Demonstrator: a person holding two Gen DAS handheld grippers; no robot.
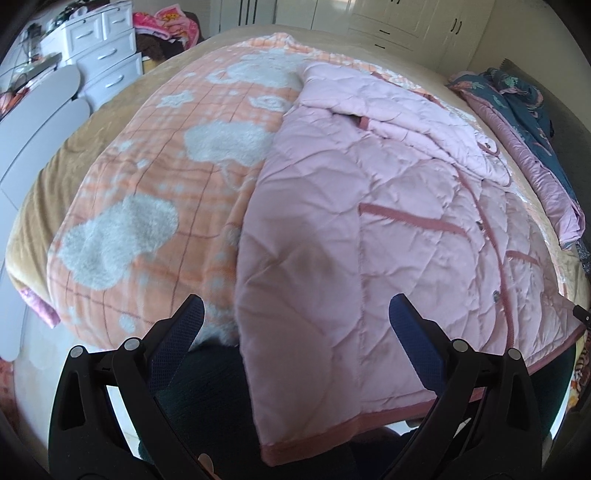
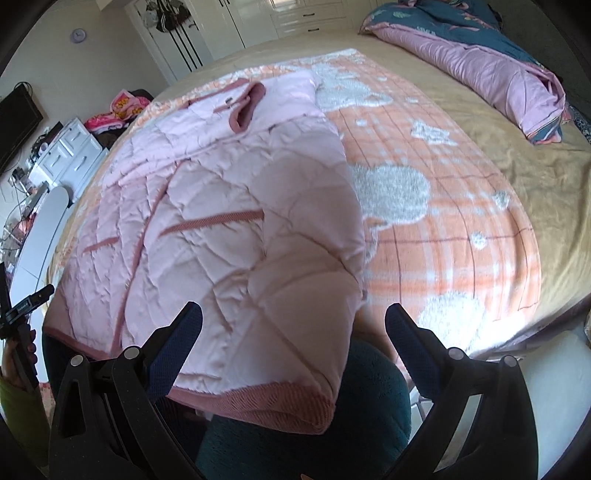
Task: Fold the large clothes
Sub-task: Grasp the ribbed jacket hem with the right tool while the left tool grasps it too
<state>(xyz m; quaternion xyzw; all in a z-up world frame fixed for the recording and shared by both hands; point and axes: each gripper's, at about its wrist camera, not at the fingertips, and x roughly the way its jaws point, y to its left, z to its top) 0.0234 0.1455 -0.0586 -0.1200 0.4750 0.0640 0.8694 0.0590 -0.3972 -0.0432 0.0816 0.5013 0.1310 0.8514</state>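
Note:
A large pink quilted coat with darker pink trim lies spread on the bed over an orange checked blanket. Its hem hangs over the near bed edge. It also shows in the right wrist view, with the collar and a sleeve folded at the far end. My left gripper is open and empty, above the coat's left hem corner. My right gripper is open and empty, above the coat's right hem corner. The left gripper shows small at the left edge of the right wrist view.
A tan bedsheet covers the bed. A rolled purple and blue duvet lies at the far right. White drawers and a pile of clothes stand beyond the bed's left side. White wardrobes line the back wall.

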